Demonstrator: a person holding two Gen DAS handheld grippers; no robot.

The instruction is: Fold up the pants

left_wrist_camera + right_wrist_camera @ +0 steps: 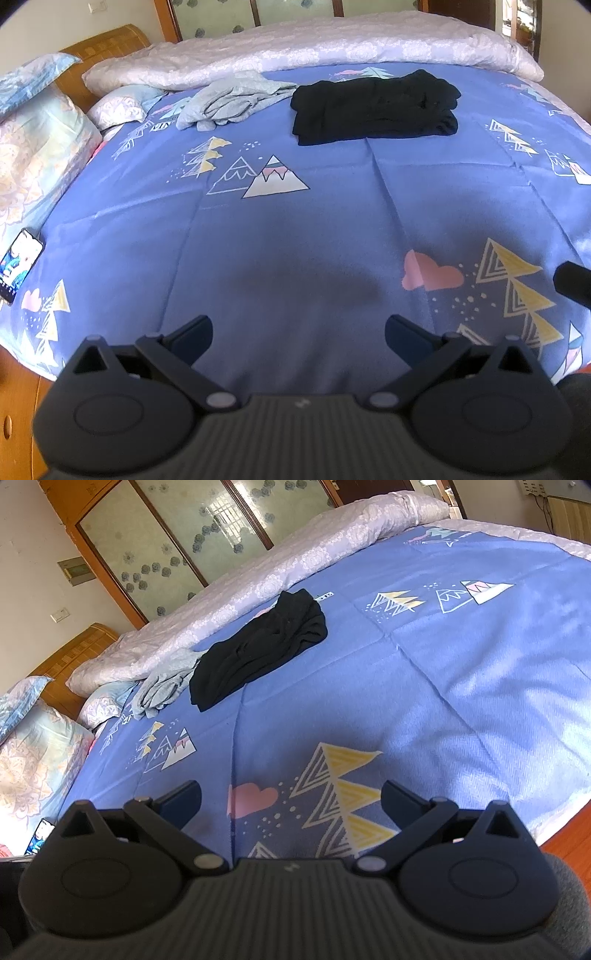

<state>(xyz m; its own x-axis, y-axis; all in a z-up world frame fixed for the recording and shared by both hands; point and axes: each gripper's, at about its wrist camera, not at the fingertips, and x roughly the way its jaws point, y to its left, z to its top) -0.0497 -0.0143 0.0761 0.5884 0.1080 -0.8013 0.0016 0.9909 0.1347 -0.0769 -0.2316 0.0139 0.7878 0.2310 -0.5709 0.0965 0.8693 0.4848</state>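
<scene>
Black pants [375,105] lie bunched toward the bed's [295,229] far edge beside the quilt [295,48], long axis along that edge, well ahead of the left gripper [298,332] and right gripper [291,799], both wide open, empty, neither clearly nearer.

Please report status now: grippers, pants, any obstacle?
Left gripper and right gripper open, empty. Black pants lie folded beside crumpled grey garment. Nothing blocks.

Left gripper [298,332], right gripper [291,797]: both showing matte black ribbed bodies, silver pivot screws, dark blue finger pads.
</scene>
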